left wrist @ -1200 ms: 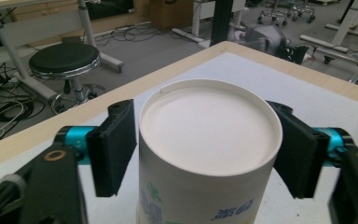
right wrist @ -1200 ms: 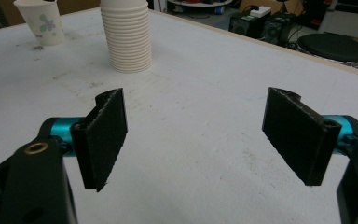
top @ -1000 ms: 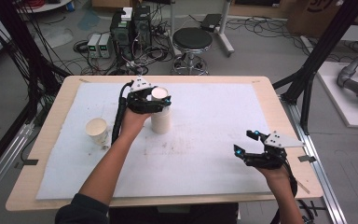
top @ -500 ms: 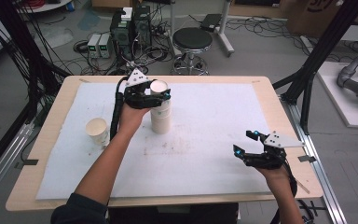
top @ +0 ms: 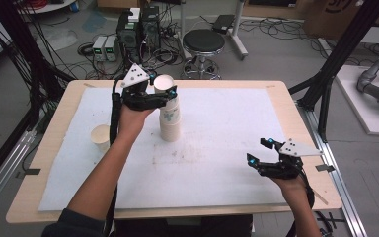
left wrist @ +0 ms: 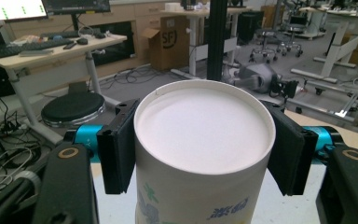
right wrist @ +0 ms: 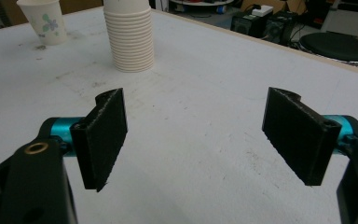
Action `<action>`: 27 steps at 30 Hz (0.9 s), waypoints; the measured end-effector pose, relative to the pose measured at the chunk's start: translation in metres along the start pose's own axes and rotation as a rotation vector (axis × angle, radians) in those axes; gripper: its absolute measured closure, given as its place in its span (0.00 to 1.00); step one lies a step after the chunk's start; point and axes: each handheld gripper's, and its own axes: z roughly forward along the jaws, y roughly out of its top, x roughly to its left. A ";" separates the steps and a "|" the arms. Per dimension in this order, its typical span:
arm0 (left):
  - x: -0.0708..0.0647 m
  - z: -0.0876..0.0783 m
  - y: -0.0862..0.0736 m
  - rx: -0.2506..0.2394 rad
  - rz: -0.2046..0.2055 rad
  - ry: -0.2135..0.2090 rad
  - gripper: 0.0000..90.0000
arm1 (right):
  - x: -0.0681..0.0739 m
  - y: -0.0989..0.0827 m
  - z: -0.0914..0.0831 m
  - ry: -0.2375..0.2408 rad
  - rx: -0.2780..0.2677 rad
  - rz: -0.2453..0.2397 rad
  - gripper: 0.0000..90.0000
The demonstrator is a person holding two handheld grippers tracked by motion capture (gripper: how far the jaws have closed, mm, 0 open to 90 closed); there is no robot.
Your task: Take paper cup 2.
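An upside-down stack of paper cups (top: 168, 126) stands on the white mat (top: 227, 123), left of centre; it also shows in the right gripper view (right wrist: 129, 42). My left gripper (top: 163, 94) is shut on the topmost cup (top: 164, 84), raised partway off the stack. In the left gripper view both pads press that cup's (left wrist: 204, 130) sides, with the gripper (left wrist: 205, 149) centred on it. A single upright cup (top: 100, 138) stands at the mat's left (right wrist: 39, 21). My right gripper (top: 257, 150) hovers open and holds nothing near the front right (right wrist: 200, 140).
The mat covers a wooden table (top: 286, 98). Beyond the far edge stand a black stool (top: 204, 42) and electronics boxes with cables (top: 138, 24) on the floor. Black frame posts (top: 335, 64) rise at the right and left corners.
My left gripper has risen with the top cup, drawing it up off the stack. The right gripper has stayed where it was.
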 end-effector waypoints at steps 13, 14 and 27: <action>-0.010 -0.055 -0.008 -0.054 -0.005 -0.051 0.39 | 0.001 -0.001 0.001 0.002 0.005 -0.002 0.25; -0.012 -0.064 -0.013 -0.069 -0.012 -0.056 0.39 | 0.001 -0.001 0.001 0.001 0.005 -0.003 0.25; -0.016 -0.100 -0.064 -0.047 -0.045 -0.063 0.39 | 0.003 -0.003 0.005 0.006 0.019 0.001 0.25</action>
